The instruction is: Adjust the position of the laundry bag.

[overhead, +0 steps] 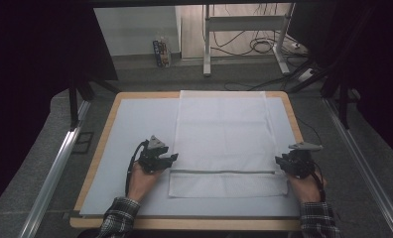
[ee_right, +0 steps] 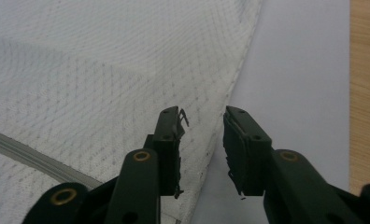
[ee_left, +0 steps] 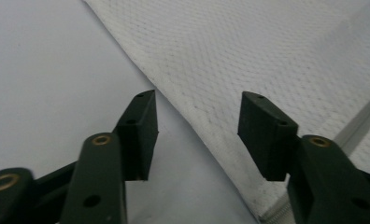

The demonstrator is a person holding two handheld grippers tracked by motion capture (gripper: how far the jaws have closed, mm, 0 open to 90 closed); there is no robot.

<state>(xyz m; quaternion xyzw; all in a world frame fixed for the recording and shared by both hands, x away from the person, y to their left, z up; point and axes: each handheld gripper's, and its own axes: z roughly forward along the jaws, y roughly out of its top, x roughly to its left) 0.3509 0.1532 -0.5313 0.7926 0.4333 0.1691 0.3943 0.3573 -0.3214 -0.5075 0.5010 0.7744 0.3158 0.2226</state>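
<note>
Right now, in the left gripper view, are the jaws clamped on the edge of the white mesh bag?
No: the left gripper has its jaws apart, straddling the hem of the white mesh bag without pinching it.

Left gripper (overhead: 161,159): black body of angular, matte plastic links, topped by a grey three-cornered plate. A black cable loops from its rear along the hand. In the left gripper view, its two jaws are flat black rectangular blocks, each with small recessed holes along the top edge; brass-coloured rivets sit at the link joints.

Right gripper (overhead: 288,164): same black construction, with a flat grey plate on top and a dark cable trailing beside the wrist. In the right gripper view, the pads look worn, with frayed edges; brass-ringed pivots mark the links.

Both sleeves are dark plaid with light checks.
</note>
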